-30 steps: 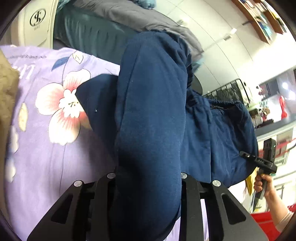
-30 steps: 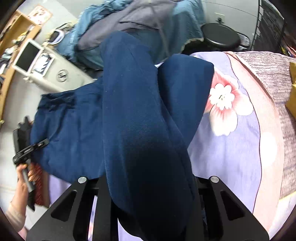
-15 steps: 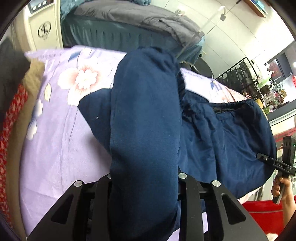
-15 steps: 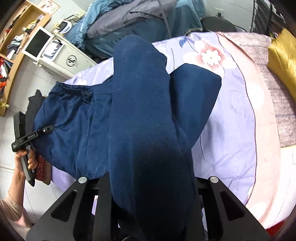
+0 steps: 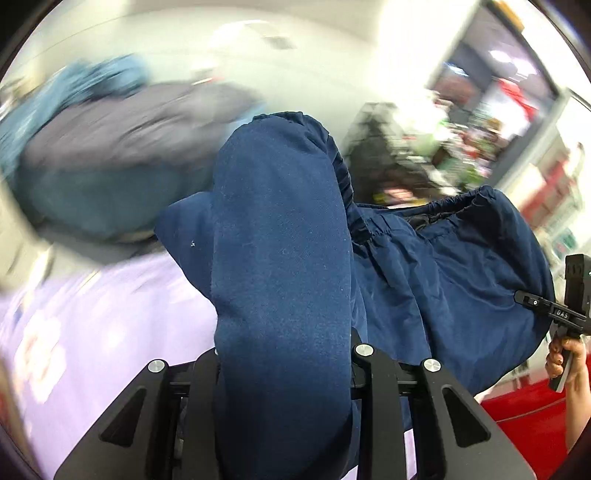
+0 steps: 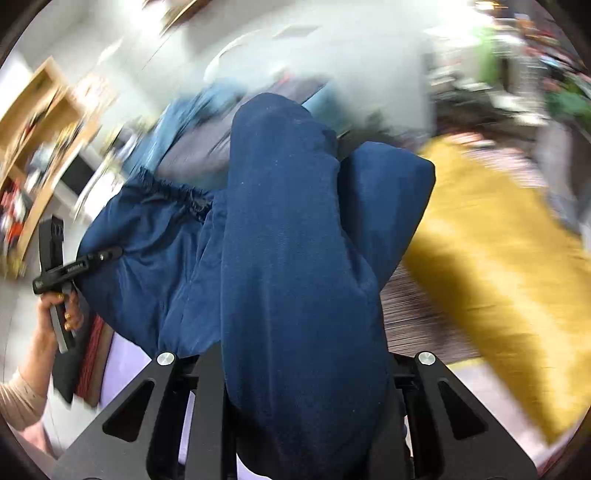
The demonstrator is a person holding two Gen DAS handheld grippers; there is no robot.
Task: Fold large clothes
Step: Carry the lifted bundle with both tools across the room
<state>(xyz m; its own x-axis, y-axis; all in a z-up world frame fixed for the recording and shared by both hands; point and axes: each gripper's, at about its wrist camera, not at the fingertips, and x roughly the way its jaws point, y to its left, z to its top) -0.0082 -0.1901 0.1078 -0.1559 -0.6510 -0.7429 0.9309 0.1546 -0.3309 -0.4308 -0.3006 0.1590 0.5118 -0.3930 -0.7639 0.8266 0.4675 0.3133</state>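
Both grippers — left gripper point(image 5: 284, 373), right gripper point(image 6: 303, 373) — are clenching the navy trousers point(image 5: 436, 280), whose length is stretching away over the bed point(image 5: 110, 332).

Behind everything runs a pale wall point(image 5: 229, 44), smeared by motion blur. A heap of grey and blue bedding point(image 5: 103, 122) lies on a dark teal base. A lilac bedsheet point(image 5: 110, 314) covers the near surface, and a mustard-yellow blanket point(image 6: 491, 266) lies across its far side. A wooden shelf point(image 6: 33, 147) of small items stands against the wall. The floor point(image 5: 524, 410) is red. Bright light point(image 5: 406, 33) washes out one corner.
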